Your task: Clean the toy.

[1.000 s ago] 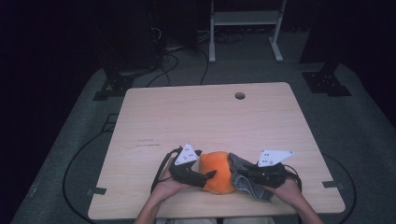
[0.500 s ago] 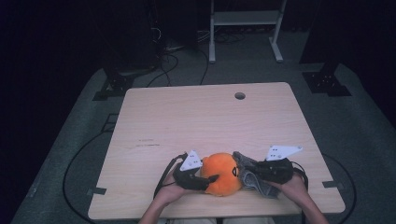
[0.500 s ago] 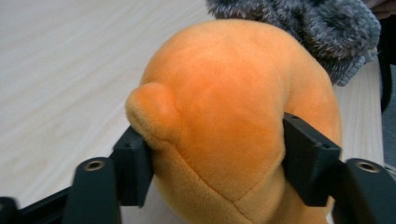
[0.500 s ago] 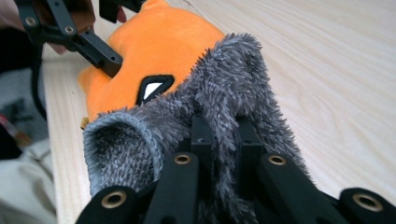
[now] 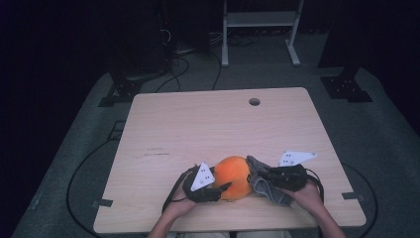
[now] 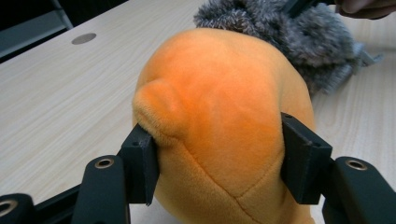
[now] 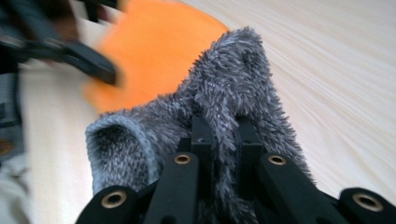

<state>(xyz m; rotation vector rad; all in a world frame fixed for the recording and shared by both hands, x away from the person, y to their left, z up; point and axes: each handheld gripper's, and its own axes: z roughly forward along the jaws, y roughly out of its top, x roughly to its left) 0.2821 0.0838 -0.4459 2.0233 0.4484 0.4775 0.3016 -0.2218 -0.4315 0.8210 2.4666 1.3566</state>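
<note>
The orange plush toy (image 5: pixel 235 177) sits at the table's (image 5: pixel 208 124) near edge. The left gripper (image 6: pixel 219 158), whose jaws have just been closing, squeezes it from nine o'clock. At three o'clock the right gripper (image 7: pixel 219 135) pinches the fuzzy grey sock (image 7: pixel 224 102), which touches the plush.

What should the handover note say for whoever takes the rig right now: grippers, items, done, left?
Left gripper: jaws have just been closing and now press both sides of the orange plush.
Right gripper: jaws shut on a fold of the grey fuzzy sock, open cuff toward the plush.
Both items sit at the near edge of the table, touching each other, with nothing else on it.
Done: both items gripped.
Left, probably: work the sock over the plush; it is not on it yet.
</note>
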